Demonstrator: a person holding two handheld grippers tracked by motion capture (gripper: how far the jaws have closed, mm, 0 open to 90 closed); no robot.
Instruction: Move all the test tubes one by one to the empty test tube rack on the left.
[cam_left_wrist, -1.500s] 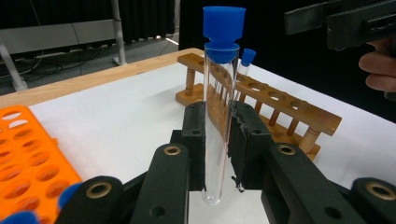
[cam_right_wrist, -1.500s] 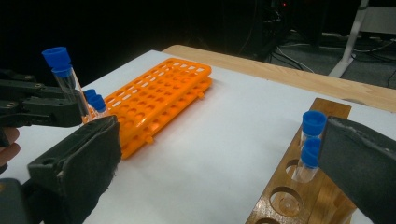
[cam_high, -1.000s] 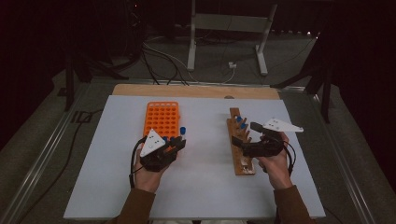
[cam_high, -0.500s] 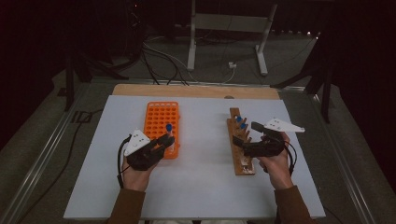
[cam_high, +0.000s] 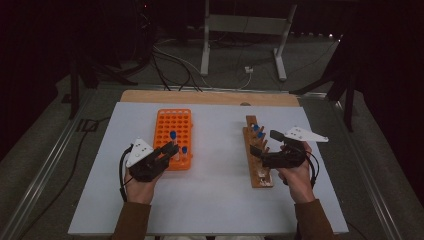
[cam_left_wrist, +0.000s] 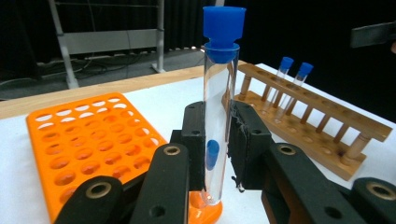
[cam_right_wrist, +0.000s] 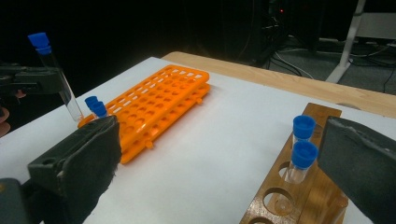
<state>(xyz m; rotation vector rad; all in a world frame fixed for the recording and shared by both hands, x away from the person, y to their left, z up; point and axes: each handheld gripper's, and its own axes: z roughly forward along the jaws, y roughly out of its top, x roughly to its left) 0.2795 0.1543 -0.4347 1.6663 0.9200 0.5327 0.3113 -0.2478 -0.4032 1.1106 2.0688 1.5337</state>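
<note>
The left gripper (cam_high: 170, 149) is clamping a clear tube (cam_left_wrist: 218, 121) with a blue cap, holding it upright between its two black pads (cam_left_wrist: 194, 140). In the left gripper view the tube's round bottom is sitting just over the near corner of the orange rack (cam_left_wrist: 93, 149); whether it is touching the rack cannot be told. In the high view this gripper is hovering at the rack's (cam_high: 175, 137) near left edge, and another blue-capped tube (cam_high: 184, 150) is standing in the rack near its front right corner.

The right gripper (cam_high: 264, 143) is standing with its jaws spread wide and nothing between them, just beside the wooden rack (cam_high: 257, 152), which is lying on the white table (cam_high: 215, 190) well apart from the orange one. In the right gripper view two capped tubes (cam_right_wrist: 302, 156) are standing in the wooden rack (cam_right_wrist: 299, 196) between the open jaws, touching neither pad. Farther off in that view the left gripper (cam_right_wrist: 28, 79) is holding its tube (cam_right_wrist: 58, 79) tilted, above the orange rack's (cam_right_wrist: 159, 105) corner, beside two blue caps (cam_right_wrist: 95, 106)
</note>
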